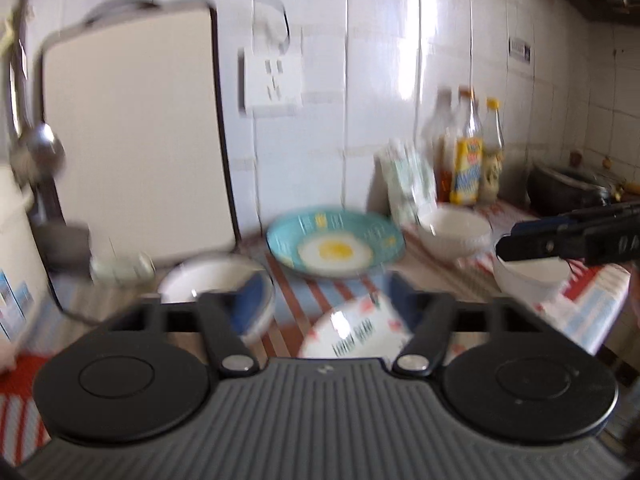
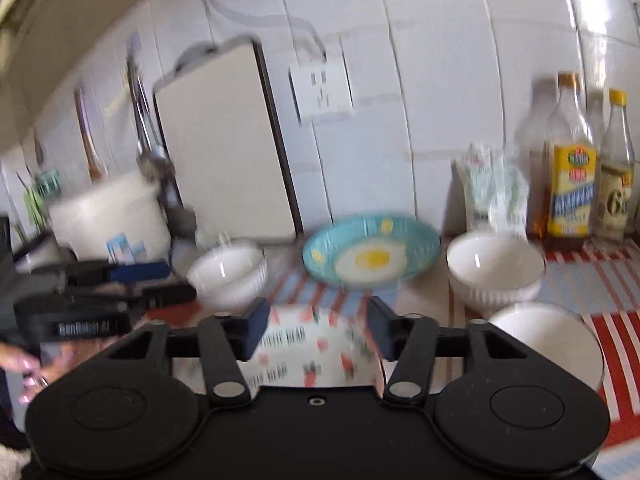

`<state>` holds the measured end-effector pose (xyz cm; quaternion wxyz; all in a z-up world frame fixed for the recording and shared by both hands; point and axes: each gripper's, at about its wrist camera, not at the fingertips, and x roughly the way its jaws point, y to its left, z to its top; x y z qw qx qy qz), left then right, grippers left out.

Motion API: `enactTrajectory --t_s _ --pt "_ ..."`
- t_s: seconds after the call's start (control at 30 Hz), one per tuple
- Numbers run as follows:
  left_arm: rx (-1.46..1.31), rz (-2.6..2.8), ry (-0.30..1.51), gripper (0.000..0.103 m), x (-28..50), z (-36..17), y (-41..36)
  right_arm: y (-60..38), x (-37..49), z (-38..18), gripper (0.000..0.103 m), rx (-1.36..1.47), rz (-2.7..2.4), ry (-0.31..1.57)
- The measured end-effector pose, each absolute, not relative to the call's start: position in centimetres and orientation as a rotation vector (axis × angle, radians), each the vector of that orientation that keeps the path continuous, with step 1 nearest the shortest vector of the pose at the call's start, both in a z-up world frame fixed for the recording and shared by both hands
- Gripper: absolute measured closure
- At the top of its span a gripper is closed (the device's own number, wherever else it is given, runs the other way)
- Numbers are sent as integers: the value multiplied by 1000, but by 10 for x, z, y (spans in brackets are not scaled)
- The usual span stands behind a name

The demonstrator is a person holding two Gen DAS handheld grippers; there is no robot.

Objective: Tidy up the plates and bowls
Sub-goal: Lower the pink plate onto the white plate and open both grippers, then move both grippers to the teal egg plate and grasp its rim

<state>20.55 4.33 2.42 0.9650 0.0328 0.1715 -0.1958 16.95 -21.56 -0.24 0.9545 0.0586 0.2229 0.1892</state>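
Nearest the lenses, on the striped red, white and blue cloth, lay a patterned bowl printed with small red shapes and dark lettering. The right gripper hovered over it with its fingers spread wide, nothing between them; whether they touched the rim could not be told through the blur. The left gripper was likewise spread and empty, its left blue pad in front of a white bowl, its right pad near the patterned bowl. In the right wrist view two more white bowls sat to the right, the nearer close beside the farther, ribbed one. Between the bowls, further back, a teal plate with a fried-egg design rested tilted on the cloth. Behind it a pale cutting board leaned upright against the tiled wall, beside a wall socket. Far left stood a white pot with ladles hanging above. Far right, a packet and several bottles stood at the wall.
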Motion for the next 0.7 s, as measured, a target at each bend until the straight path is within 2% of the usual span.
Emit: enactTrajectory --t_s 0.03,0.13,0.27,0.37,0.47,0.57,0.7 --pt "55 -372 304 9 204 28 44 -216 173 -1 25 126 383 428" --pt "46 -309 222 4 210 38 39 -213 198 4 24 117 332 480" --pt "-16 -327 293 2 244 53 38 -219 237 2 24 169 307 572" --pt "-98 -335 431 3 288 53 39 -230 266 -7 24 224 230 629" --pt "-124 -352 554 9 333 43 38 -243 286 -22 24 308 157 694" --pt "-123 -348 681 26 368 37 33 -253 296 -35 24 382 130 749" --pt "-143 -344 771 37 404 27 23 -249 306 -36 25 405 152 746"
